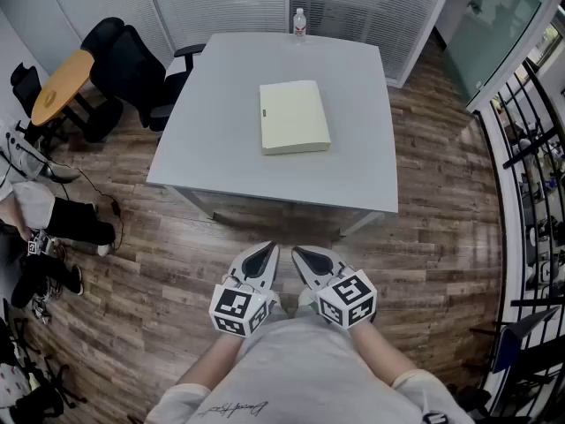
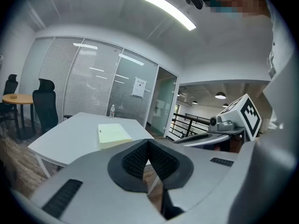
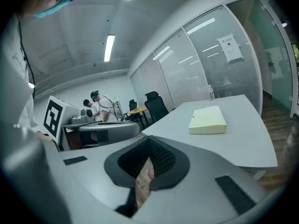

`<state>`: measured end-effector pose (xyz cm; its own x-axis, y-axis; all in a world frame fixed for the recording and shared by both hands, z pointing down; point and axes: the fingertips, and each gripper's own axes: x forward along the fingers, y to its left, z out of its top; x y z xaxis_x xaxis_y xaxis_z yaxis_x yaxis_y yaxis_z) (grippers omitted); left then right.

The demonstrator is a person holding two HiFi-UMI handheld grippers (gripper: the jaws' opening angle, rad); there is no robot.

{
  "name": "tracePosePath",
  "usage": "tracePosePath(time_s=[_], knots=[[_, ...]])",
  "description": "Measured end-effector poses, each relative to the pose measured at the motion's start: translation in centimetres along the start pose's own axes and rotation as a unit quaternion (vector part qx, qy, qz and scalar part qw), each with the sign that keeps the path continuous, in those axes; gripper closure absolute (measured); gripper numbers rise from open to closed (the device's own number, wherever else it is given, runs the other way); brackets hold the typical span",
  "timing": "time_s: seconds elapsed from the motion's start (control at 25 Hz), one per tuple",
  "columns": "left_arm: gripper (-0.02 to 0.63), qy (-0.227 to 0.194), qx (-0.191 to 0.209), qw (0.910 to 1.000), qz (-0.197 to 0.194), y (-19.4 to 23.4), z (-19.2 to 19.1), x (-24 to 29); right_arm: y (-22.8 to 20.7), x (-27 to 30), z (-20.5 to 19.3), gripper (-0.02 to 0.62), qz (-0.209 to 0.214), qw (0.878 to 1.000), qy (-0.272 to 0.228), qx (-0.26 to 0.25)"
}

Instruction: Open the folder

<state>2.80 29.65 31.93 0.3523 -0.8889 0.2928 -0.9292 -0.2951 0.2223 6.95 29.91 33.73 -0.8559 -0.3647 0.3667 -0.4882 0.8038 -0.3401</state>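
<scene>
A pale yellow folder [image 1: 294, 117] lies closed and flat in the middle of the grey table [image 1: 212, 148]. The same folder [image 2: 113, 136] shows far off in the left gripper view, and the folder [image 3: 208, 120] again in the right gripper view. Both grippers are held close to the person's body, well short of the table's near edge. My left gripper [image 1: 267, 249] is shut with nothing in it, its pads meeting at the tip [image 2: 148, 142]. My right gripper [image 1: 299, 253] is likewise shut and empty [image 3: 149, 140]. They point side by side towards the table.
A water bottle [image 1: 299, 22] stands at the table's far edge. Black office chairs [image 1: 132, 64] and a round wooden table [image 1: 60, 85] stand at the left. A person's legs [image 1: 62, 223] are at the far left. A black railing [image 1: 534, 175] runs along the right. Wooden floor lies between me and the table.
</scene>
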Motion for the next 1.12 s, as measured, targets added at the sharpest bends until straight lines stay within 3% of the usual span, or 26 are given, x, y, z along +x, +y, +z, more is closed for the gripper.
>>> tracePosePath(time_s=[0.88,1.12], knots=[[0.597,-0.004,-0.003,0.9997,-0.023,-0.2,0.3,-0.3,1.2,0.1,0.3,0.577,0.0,1.0,-0.018,-0.001],[0.597,-0.004,-0.004,0.9995,-0.032,0.7,0.3,-0.7,1.3,1.0,0.0,0.577,-0.028,1.0,-0.005,-0.004]])
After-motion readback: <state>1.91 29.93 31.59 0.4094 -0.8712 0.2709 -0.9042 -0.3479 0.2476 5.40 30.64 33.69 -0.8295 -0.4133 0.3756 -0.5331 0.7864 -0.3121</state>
